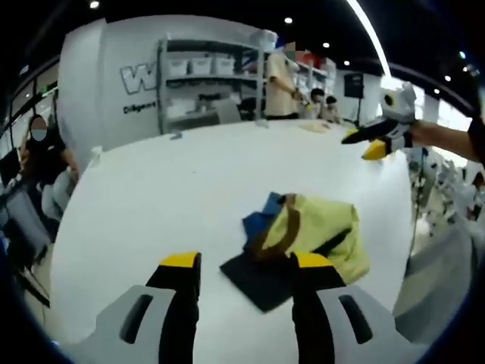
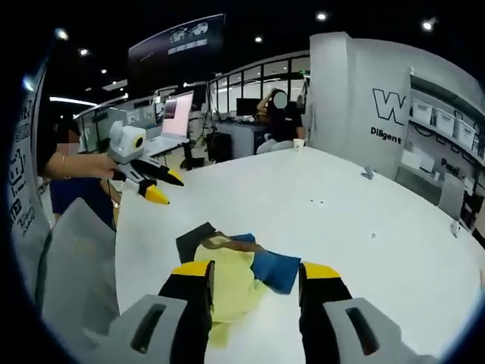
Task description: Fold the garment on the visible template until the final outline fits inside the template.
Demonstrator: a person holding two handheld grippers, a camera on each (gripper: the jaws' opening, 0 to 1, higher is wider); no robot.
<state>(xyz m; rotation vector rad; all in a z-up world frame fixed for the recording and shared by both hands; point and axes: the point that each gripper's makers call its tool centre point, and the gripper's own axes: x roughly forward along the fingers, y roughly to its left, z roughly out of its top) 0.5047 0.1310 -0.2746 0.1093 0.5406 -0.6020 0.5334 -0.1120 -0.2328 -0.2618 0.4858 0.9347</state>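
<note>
On the white table (image 1: 151,197), seen from the left gripper view, the garment (image 1: 318,231) lies as a crumpled yellow heap with a brown strap across it, resting partly on a dark template (image 1: 254,280) and touching a blue piece of cloth (image 1: 261,216). The left gripper (image 1: 246,265) hovers just short of the heap, jaws spread apart with nothing between them, its right jaw over the template's edge. Across the table, the right gripper (image 1: 373,142) hangs high and well apart from the cloth on an outstretched arm; its yellow-tipped jaws look parted and carry nothing.

From the right gripper view, the same yellow garment (image 2: 231,277) sits between this gripper's own jaws in the picture, the blue cloth (image 2: 274,269) beside it and the dark template (image 2: 193,239) showing past its far edge. The right gripper (image 2: 256,269) stands wide and empty, well above the table. The left gripper (image 2: 159,186) shows at the left, held by a hand (image 2: 91,163), jaws apart.

Judging by the bunched outline — part of it spills off the template — the folding is not finished. The next move likely calls for lowering a gripper to pinch an overhanging edge and fold it inward
</note>
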